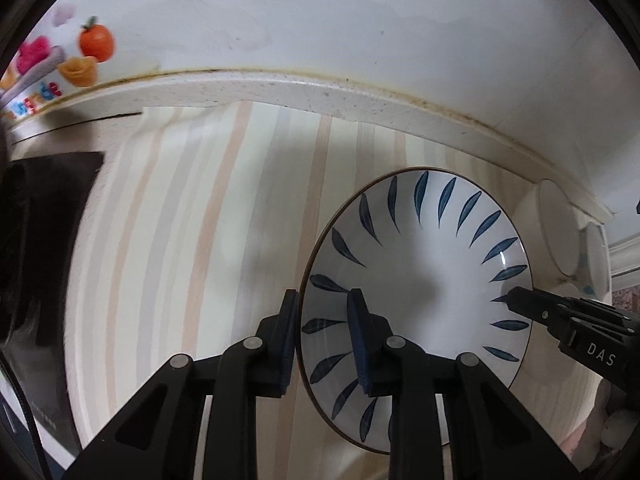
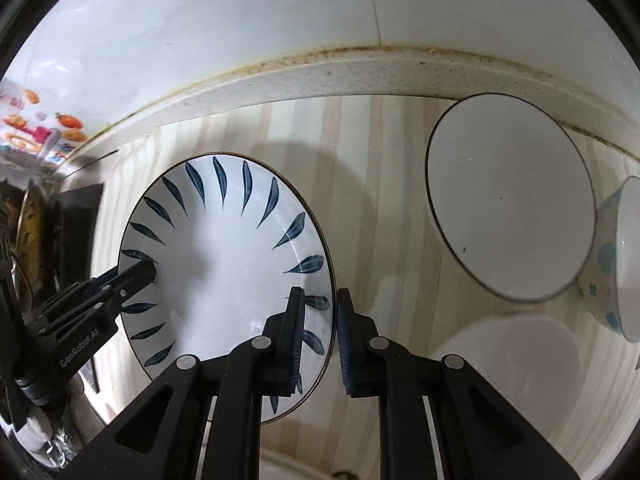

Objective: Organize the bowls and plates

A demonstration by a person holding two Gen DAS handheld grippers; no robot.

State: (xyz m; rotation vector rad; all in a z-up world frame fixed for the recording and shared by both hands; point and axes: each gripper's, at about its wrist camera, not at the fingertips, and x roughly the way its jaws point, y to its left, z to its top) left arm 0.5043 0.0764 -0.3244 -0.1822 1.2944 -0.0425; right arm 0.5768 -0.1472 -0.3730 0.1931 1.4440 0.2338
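A white plate with blue leaf marks (image 1: 420,264) (image 2: 228,248) lies on the striped counter. My left gripper (image 1: 324,300) straddles its left rim, one finger outside and one inside, jaws apart with a small gap to the rim. My right gripper (image 2: 320,300) straddles its right rim the same way and shows in the left wrist view (image 1: 520,300) at the plate's right edge. A plain white bowl (image 2: 508,196) (image 1: 556,228) sits to the right of the plate. A bowl with blue flowers (image 2: 616,264) (image 1: 596,260) stands beyond it.
A raised counter ledge (image 1: 320,92) and white wall run along the back. A black appliance (image 1: 36,280) stands at the left. A colourful box (image 1: 52,68) is in the back left corner. A pale round lid or dish (image 2: 508,356) lies near the front right.
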